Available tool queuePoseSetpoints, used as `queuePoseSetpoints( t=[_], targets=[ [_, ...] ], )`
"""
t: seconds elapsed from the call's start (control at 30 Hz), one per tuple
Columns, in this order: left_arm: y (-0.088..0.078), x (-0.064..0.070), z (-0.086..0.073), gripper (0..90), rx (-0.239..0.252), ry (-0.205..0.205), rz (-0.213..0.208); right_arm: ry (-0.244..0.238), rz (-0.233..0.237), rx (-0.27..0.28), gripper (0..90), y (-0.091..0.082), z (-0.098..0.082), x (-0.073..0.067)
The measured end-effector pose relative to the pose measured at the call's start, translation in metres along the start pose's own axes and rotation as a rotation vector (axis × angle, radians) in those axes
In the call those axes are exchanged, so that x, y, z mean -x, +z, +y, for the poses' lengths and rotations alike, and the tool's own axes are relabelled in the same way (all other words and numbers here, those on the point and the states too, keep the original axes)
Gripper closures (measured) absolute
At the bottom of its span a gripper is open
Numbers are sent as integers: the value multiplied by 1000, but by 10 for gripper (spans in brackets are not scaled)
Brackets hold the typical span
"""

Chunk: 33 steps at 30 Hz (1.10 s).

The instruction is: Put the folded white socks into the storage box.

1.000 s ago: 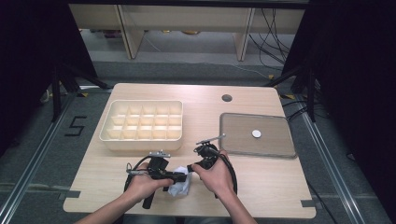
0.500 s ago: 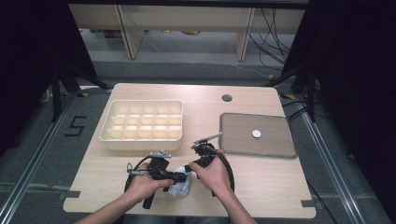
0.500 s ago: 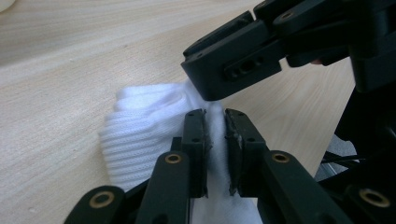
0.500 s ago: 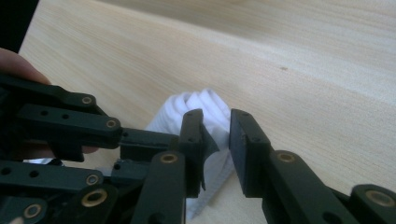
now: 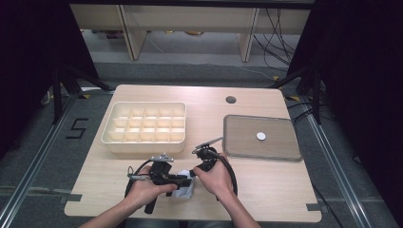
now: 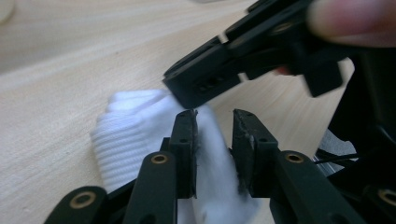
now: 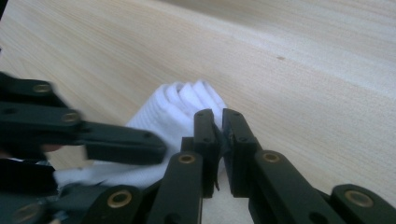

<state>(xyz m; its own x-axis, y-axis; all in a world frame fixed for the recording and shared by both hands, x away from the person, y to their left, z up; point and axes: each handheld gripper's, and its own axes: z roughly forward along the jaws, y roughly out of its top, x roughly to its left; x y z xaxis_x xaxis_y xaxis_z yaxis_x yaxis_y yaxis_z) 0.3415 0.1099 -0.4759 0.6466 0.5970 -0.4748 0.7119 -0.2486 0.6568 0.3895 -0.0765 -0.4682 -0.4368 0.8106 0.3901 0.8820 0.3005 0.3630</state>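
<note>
Two grippers work a white sock (image 5: 184, 190) at the table's (image 5: 266, 190) near edge.

L gripper (image 6: 214, 122) jaws just eased apart, sock between; R gripper (image 7: 218, 116) jaws just nipped nearly closed on a fold — looks like a hand-over mid-fold.

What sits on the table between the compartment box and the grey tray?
Nothing: in the high view the stretch between the compartment box and the grey tray is bare wood of the table. The white cloth lies nearer the person.
</note>
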Motion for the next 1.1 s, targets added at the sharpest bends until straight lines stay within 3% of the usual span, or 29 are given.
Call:
queuePoseSetpoints(
  t=[0.1, 0.13, 0.23, 0.27, 0.43, 0.57, 0.67, 0.7, 0.73, 0.77, 0.83, 0.87, 0.9, 0.97, 1.03, 1.1],
  targets=[
    [-8, 7, -3, 721, 14, 34, 5, -4, -3, 4, 854, 0, 0, 1],
    [-11, 9, -5, 740, 2, 56, -3, -5, 8, 8, 854, -1, -1, 1],
    [-8, 14, -12, 797, -25, 74, -5, -30, 18, 15, 854, 1, -1, 3],
    [-5, 14, -14, 806, -35, 73, -26, -30, 8, 23, 854, 1, -1, 2],
    [11, 14, -19, 853, -78, 93, -34, -38, 5, 23, 855, 3, -2, 3],
    [18, 12, -21, 887, -96, 84, -40, -31, -3, 20, 855, 4, -2, 3],
    [20, 13, -23, 893, -77, 78, -16, -25, -10, 12, 856, 6, -2, 2],
    [18, 13, -22, 895, -115, 88, -4, -37, -17, 20, 856, 7, -2, 2],
    [19, 13, -22, 896, -118, 92, -1, -50, -8, 26, 856, 6, -3, 2],
    [18, 13, -22, 896, -125, 97, 5, -15, -18, 16, 857, 6, -3, -1],
    [19, 12, -23, 896, -127, 102, 5, -20, -33, 18, 857, 8, -3, -2],
    [21, 11, -24, 897, -113, 98, -17, -57, -23, 32, 857, 9, -3, 0],
    [21, 11, -24, 897, -108, 100, -17, -24, -36, 9, 857, 8, -3, -2],
    [22, 11, -24, 897, -108, 111, -2, -28, -21, 12, 857, 8, -3, -3],
    [22, 12, -24, 897, -113, 110, -19, -26, -33, 10, 858, 11, -1, -3],
    [23, 12, -26, 897, -111, 117, -11, -69, -42, 4, 857, 12, 0, -1]
  ],
)
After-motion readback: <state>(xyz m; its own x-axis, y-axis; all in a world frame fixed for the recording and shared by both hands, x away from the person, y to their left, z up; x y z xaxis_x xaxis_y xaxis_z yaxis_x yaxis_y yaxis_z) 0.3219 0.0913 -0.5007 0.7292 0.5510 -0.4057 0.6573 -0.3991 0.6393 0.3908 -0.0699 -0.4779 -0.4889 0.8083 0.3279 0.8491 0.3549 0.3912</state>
